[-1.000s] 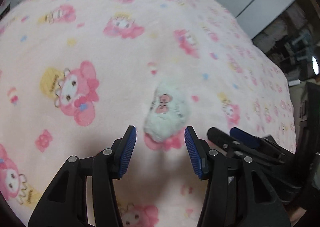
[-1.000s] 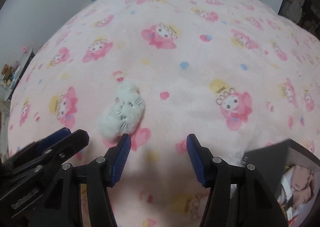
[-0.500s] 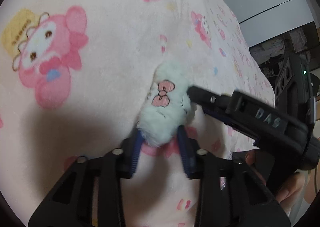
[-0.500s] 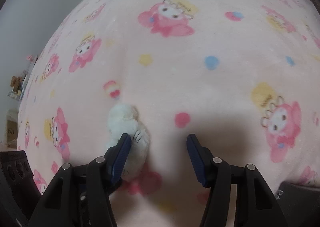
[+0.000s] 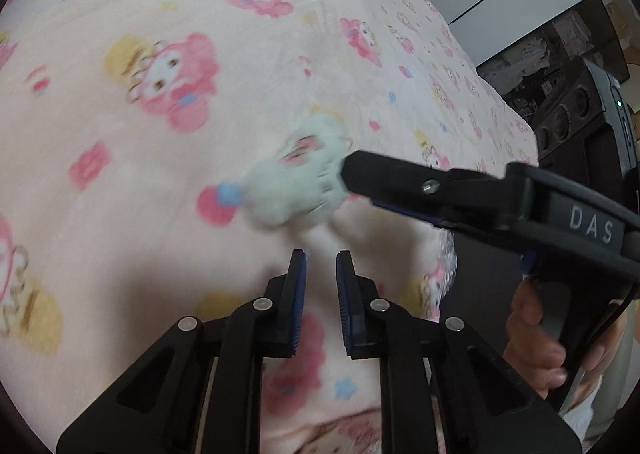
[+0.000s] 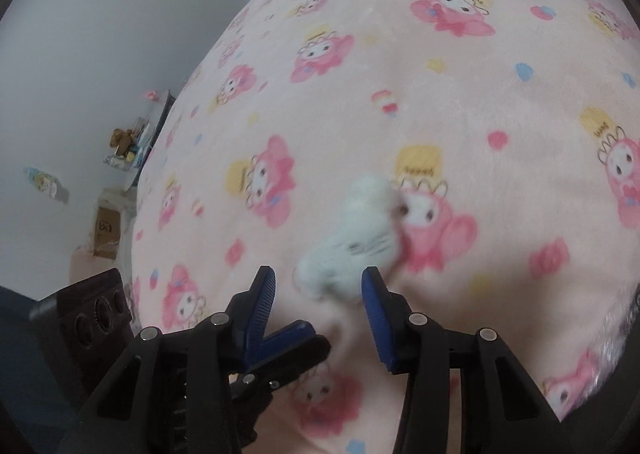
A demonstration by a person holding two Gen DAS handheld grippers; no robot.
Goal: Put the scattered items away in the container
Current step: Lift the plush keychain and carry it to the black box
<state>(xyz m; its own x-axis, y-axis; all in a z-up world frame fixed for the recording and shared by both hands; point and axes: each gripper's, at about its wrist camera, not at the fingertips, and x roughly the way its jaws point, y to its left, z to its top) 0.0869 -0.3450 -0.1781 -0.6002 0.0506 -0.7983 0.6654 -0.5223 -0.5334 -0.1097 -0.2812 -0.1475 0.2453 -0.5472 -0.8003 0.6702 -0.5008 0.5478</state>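
Closing at the bottom of the left view, the left gripper [image 5: 321,268] is pinching nothing; its ribbed blue pads have just been narrowing to a slim gap short of the toy. Closing too, the right gripper [image 6: 318,286] is bracketing the small fluffy white plush cat [image 6: 356,238], though blur is hiding whether the pads are pressing it. Squeezing gently around its soft middle would be wisest. Beyond, the fleecy pink cartoon-print blanket [image 5: 120,182] is spreading away.
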